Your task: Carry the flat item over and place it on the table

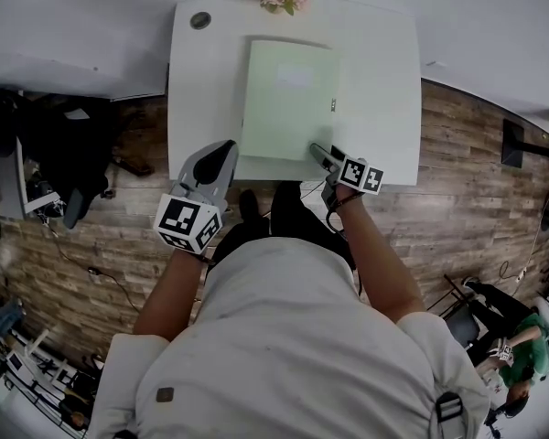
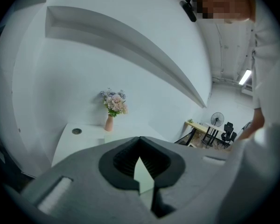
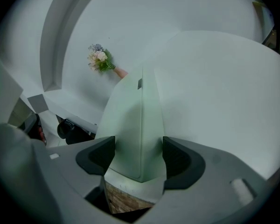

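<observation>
The white rectangular counter (image 1: pixel 384 80) stood on a brown plank floor (image 1: pixel 476 181), and only the head view took in its whole top. The pale green flat folder (image 1: pixel 288 99) lay flat on it near the middle, its near edge close to the counter's near edge. The left gripper (image 1: pixel 227 149) hovered over the counter's near left part, just beside the folder and apart from it. The right gripper (image 1: pixel 318 150) sat at the folder's near right corner.

The head view showed neither pair of fingers clearly. In the left gripper view the fingers met at their tips with nothing between them, and a sliver of pale green showed through the gap behind. In the right gripper view the fingers stood wide, with the folder's corner lying between them. The dark pads seemed to stand just clear of it, though the angle made contact hard to judge. Below that corner the counter's edge and the floor showed.

The person's light shirt (image 1: pixel 302 337) covered the lower head view. A heap of dark gear (image 1: pixel 64 154) stood left of the counter. Only the left gripper view caught a standing fan (image 2: pixel 217 119) in a far room. Pale pink flowers in a small vase (image 2: pixel 114 104) stood at the counter's far edge, cut off at the top of the head view. A small round hole (image 1: pixel 200 20) marked the far left corner, and a tiny dark clip (image 1: pixel 332 105) sat on the folder's right edge.
</observation>
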`<state>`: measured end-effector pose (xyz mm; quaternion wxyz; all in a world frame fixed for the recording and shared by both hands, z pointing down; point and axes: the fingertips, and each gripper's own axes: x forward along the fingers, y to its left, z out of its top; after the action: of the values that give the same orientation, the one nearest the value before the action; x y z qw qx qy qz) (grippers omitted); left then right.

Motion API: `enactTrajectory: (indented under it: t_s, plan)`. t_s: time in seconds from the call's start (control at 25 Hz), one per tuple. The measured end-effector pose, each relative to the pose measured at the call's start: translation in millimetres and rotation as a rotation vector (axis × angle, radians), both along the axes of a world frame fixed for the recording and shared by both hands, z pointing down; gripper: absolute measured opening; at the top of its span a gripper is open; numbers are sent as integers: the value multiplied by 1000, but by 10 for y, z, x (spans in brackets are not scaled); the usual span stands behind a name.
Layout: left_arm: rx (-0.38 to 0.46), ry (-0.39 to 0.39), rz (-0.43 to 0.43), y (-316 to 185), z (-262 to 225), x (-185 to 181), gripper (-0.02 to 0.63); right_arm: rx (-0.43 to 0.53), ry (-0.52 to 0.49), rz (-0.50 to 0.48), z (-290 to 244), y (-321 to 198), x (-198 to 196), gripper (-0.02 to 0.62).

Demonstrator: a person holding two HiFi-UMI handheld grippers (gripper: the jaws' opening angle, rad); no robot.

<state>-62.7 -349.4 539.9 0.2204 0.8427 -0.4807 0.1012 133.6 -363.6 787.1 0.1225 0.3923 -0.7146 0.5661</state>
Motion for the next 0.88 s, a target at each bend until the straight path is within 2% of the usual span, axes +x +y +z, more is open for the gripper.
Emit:
enactTrajectory:
  t_s: [0.16,0.36,0.48,0.88]
  plan:
    - [-4,-3,2,44,-2,-36,0,9,23,7,-46,7,3,313]
    - [13,-9,24,123,-60,-15,0,73,102,20,-207,5,127,185]
    - [25,-6,37,196,-117,0,0,139,139,20,-398,10,169,155]
    - [104,17,83,417,-403,-79,0,488,321,-57,-1362,161,-99,83]
